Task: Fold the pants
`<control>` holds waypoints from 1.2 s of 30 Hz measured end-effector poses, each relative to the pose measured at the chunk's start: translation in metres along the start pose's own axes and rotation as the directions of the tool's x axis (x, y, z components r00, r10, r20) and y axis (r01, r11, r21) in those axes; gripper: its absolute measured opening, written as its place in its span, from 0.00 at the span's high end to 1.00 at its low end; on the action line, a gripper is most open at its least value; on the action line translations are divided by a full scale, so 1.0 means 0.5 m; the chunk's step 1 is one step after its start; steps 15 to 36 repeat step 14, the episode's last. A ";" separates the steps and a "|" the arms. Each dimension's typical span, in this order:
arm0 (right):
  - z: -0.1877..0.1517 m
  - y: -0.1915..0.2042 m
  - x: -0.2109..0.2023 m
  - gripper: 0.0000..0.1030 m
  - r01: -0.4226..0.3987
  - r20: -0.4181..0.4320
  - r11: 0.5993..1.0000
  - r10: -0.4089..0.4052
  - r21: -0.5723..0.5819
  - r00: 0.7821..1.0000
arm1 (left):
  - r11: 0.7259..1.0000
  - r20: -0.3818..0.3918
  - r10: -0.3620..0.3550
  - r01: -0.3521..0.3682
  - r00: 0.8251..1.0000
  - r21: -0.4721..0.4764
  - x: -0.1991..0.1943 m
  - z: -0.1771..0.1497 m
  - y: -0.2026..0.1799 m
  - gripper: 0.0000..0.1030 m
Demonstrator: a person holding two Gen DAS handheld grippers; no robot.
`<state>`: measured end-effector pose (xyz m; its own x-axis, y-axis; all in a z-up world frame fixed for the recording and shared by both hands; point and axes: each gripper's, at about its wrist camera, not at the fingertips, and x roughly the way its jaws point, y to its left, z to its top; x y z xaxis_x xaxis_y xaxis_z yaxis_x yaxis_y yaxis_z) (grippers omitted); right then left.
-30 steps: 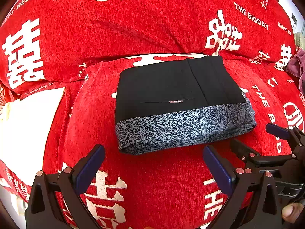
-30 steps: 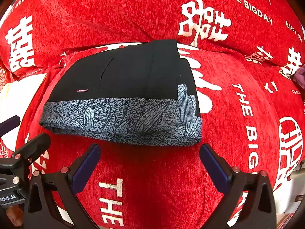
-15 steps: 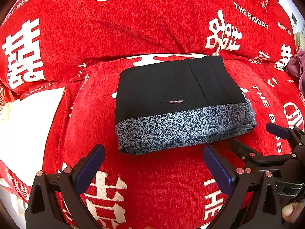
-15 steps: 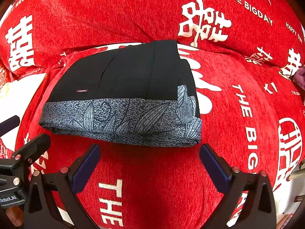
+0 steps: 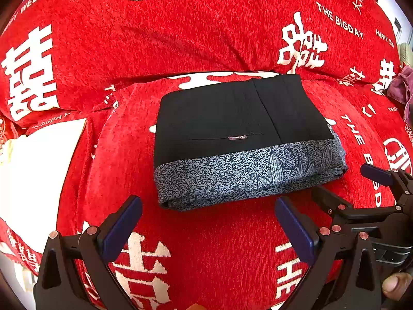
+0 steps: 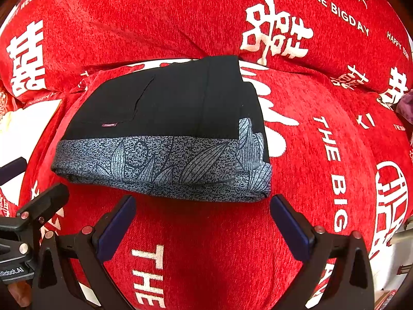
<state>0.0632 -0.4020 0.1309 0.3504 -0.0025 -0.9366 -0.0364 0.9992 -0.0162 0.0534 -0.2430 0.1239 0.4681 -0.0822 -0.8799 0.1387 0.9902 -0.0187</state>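
One pair of pants [image 5: 232,118] is lying folded into a compact rectangle on the seat cushion [image 5: 206,245] of a sofa draped in a red cover [image 5: 129,38] with white Chinese characters and English lettering. The upper layer is plain black, and a small label [image 5: 237,137] is sitting near its middle. Along the near edge a grey band [image 5: 232,173] with a speckled leaf print is showing, with the stacked folds visible at the near edge. In the right wrist view the same bundle [image 6: 167,108] is resting left of centre, its grey band [image 6: 167,160] facing the camera.

The left hand-held gripper [image 5: 207,228] is hovering just near of the bundle, jaws spread wide and grasping nothing, its blue pads [image 5: 121,228] clear of the cloth. The right hand-held gripper [image 6: 202,228] is likewise released, jaws wide apart, sitting just near of the bundle's right corner without touching it. Each device is appearing in the other's view: the right one [image 5: 371,193] at the right edge of the left wrist view, the left one [image 6: 28,188] at the left edge of the right wrist view.

Behind the pants the back cushion is rising, covered by the same red fabric. A white patch [image 5: 33,180] of the printed pattern is lying to the left of the seat, and a purple cloth [image 5: 402,87] is bunching at the far right.
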 end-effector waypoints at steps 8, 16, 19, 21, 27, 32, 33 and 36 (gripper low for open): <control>0.006 -0.003 0.002 0.00 0.004 0.001 1.000 -0.004 -0.004 1.000 | 1.000 -0.002 -0.005 0.005 1.000 0.000 0.001 0.001 0.000 0.00; 0.005 -0.002 0.002 0.00 0.000 0.001 1.000 0.000 -0.007 1.000 | 1.000 0.010 -0.012 0.012 1.000 0.001 -0.004 -0.005 0.001 0.00; 0.005 -0.002 0.002 0.00 0.000 0.001 1.000 0.000 -0.007 1.000 | 1.000 0.010 -0.012 0.012 1.000 0.001 -0.004 -0.005 0.001 0.00; 0.005 -0.002 0.002 0.00 0.000 0.001 1.000 0.000 -0.007 1.000 | 1.000 0.010 -0.012 0.012 1.000 0.001 -0.004 -0.005 0.001 0.00; 0.005 -0.002 0.002 0.00 0.000 0.001 1.000 0.000 -0.007 1.000 | 1.000 0.010 -0.012 0.012 1.000 0.001 -0.004 -0.005 0.001 0.00; 0.005 -0.002 0.002 0.00 0.000 0.001 1.000 0.000 -0.007 1.000 | 1.000 0.010 -0.012 0.012 1.000 0.001 -0.004 -0.005 0.001 0.00; 0.005 -0.002 0.002 0.00 0.000 0.001 1.000 0.000 -0.007 1.000 | 1.000 0.010 -0.012 0.012 1.000 0.001 -0.004 -0.005 0.001 0.00; 0.005 -0.002 0.002 0.00 0.000 0.001 1.000 0.000 -0.007 1.000 | 1.000 0.010 -0.012 0.012 1.000 0.001 -0.004 -0.005 0.001 0.00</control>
